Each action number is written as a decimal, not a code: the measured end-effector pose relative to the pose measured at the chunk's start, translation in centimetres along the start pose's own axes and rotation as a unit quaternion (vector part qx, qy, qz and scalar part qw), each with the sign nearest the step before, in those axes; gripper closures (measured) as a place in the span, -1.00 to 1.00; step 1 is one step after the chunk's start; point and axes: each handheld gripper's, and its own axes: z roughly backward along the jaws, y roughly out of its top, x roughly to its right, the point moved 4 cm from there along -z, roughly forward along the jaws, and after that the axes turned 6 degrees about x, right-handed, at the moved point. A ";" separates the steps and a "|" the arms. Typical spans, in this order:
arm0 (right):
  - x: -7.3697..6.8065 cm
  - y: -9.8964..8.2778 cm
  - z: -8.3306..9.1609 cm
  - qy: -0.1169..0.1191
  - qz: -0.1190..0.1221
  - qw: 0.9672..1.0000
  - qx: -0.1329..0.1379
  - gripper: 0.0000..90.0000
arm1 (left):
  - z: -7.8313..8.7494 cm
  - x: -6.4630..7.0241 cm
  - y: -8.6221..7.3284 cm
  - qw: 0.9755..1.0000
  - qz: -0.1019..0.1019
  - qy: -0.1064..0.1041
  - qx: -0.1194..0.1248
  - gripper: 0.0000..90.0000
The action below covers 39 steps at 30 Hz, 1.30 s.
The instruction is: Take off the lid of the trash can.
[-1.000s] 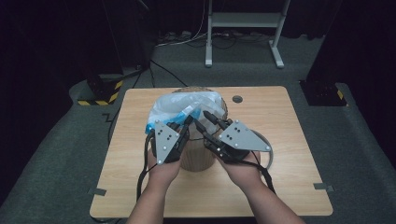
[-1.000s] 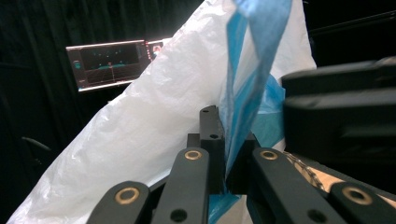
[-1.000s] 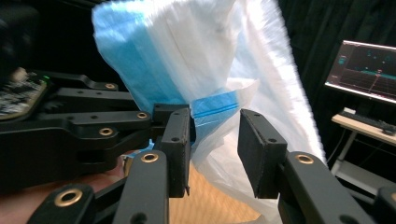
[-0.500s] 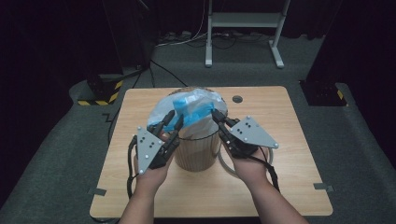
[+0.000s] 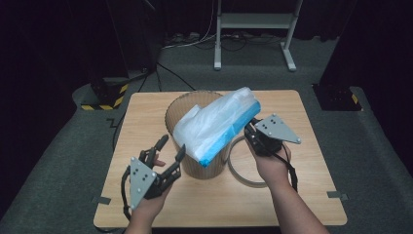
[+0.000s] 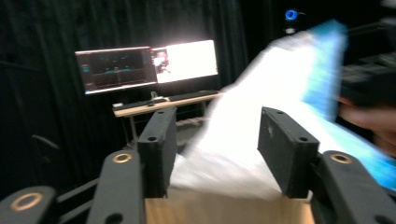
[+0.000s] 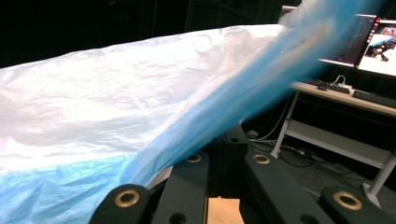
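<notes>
Bin (image 5: 181,117) of translucent brown plastic standing upright at the centre of the wooden surface (image 5: 292,195), with a white-and-blue plastic bag (image 5: 216,127) draped over its rim from 12 to 4 o'clock, one end stretched out toward 2 o'clock. Right tongs (image 5: 249,127), at 3 o'clock of the bin, are clamped on the bag's blue edge. Left tongs (image 5: 170,148), at 8 o'clock of the bin, have just been opening; their jaws stand apart with nothing gripped, the bag lying beyond them.
</notes>
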 end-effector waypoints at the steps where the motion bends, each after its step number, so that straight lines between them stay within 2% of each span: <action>1: -0.2 0.0 -0.1 0.001 0.001 1.000 0.000 1.00 | 0.3 0.6 0.0 1.000 0.003 -0.003 0.004 -0.03; 4: -0.6 0.0 -0.3 0.002 0.000 1.000 -0.003 1.00 | 0.5 2.0 0.1 1.000 0.000 -0.014 0.009 -0.07; 6: -0.8 0.0 -0.4 0.003 0.002 1.000 -0.002 1.00 | 0.2 2.8 0.0 1.000 -0.011 -0.018 0.008 -0.11; 8: -0.9 0.1 -0.4 0.004 0.001 1.000 0.000 1.00 | -0.4 3.4 -0.3 1.000 -0.008 -0.027 0.004 -0.11; 10: -0.9 0.1 -0.4 0.004 0.002 1.000 -0.001 1.00 | -1.0 3.8 -0.7 0.999 -0.018 -0.027 -0.006 -0.11; 13: -1.0 0.1 -0.3 0.005 0.002 1.000 -0.001 1.00 | -1.8 3.9 -1.2 0.999 -0.025 -0.021 -0.021 0.02; 16: -0.8 0.1 -0.2 0.006 0.002 1.000 0.000 0.99 | -2.4 3.4 -1.4 0.999 -0.015 -0.025 -0.021 0.44; 19: -0.5 0.0 -0.2 0.003 0.001 1.000 -0.001 0.99 | -3.1 2.5 -1.3 0.999 0.000 -0.019 -0.027 0.84; 21: -0.2 -0.1 -0.4 0.002 -0.004 1.000 -0.002 0.96 | -3.6 1.8 -1.2 0.999 0.001 -0.009 -0.036 0.99; 24: 0.0 -0.1 -0.5 0.001 -0.009 1.000 -0.004 0.82 | -4.3 0.8 -0.8 0.999 0.023 0.001 -0.036 1.00; 29: 0.2 0.3 0.6 -0.003 -0.017 1.000 0.004 0.57 | -5.3 -0.5 0.1 0.999 0.041 0.026 -0.024 1.00; 35: 0.1 0.6 2.1 0.001 -0.023 1.000 0.016 0.54 | -6.6 -1.1 0.4 0.998 0.049 0.041 -0.026 1.00; 39: -0.8 0.9 2.8 0.013 -0.025 0.999 0.023 0.53 | -7.1 -1.2 0.5 0.997 0.053 0.047 -0.024 1.00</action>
